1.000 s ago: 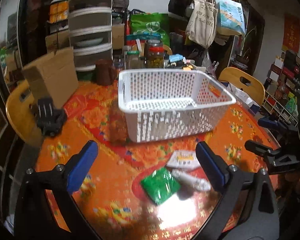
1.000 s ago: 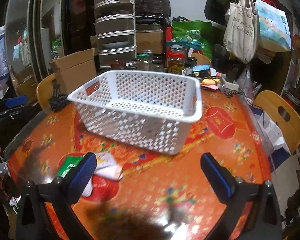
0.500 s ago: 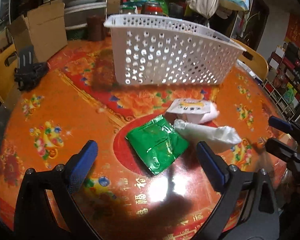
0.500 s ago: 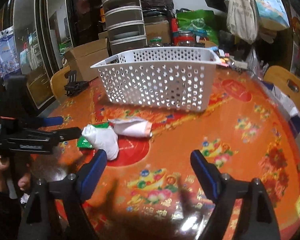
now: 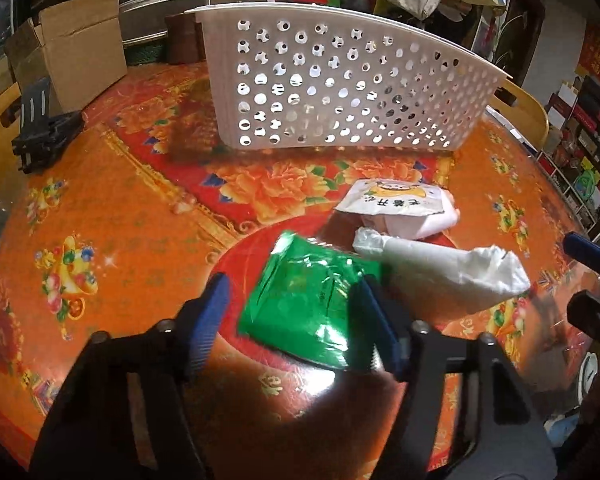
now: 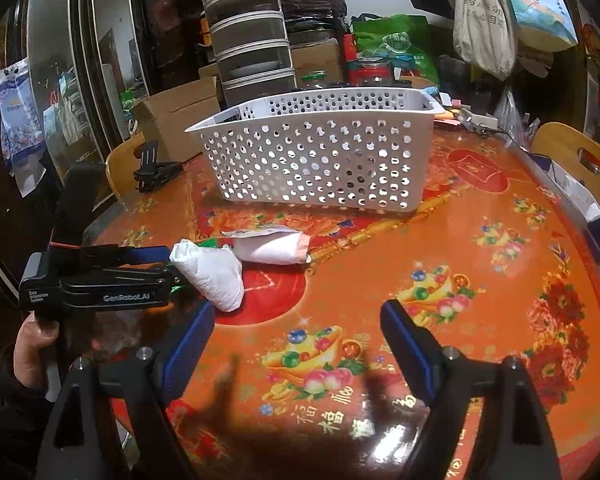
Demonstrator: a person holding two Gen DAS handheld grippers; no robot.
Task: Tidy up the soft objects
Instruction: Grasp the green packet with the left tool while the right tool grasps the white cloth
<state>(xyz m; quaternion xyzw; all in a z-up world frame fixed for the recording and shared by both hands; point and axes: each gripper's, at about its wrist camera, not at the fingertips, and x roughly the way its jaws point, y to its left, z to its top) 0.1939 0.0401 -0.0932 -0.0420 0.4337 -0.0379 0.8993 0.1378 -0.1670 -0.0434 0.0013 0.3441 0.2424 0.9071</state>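
A green foil packet [image 5: 312, 300] lies on the orange table between the fingers of my left gripper [image 5: 296, 312]. The jaws have narrowed around it; the right pad touches its edge, the left pad stands a little apart. A white soft bag [image 5: 444, 276] lies just right of it, also in the right wrist view [image 6: 212, 272]. A white-pink pouch [image 5: 400, 208] lies behind, also in the right wrist view [image 6: 272, 244]. The white perforated basket [image 5: 340, 80] stands further back. My right gripper [image 6: 296, 344] is open and empty, low over the table.
A cardboard box [image 5: 72, 48] and a black clamp [image 5: 40, 136] sit at the table's left. Stacked containers [image 6: 248, 40], jars and bags crowd the back. Wooden chairs [image 6: 576, 156] stand around the table. The left gripper's body [image 6: 100, 284] shows in the right wrist view.
My left gripper has dropped to the table and its jaws have narrowed around the green packet. My right gripper has moved lower and closer to the table, still open.
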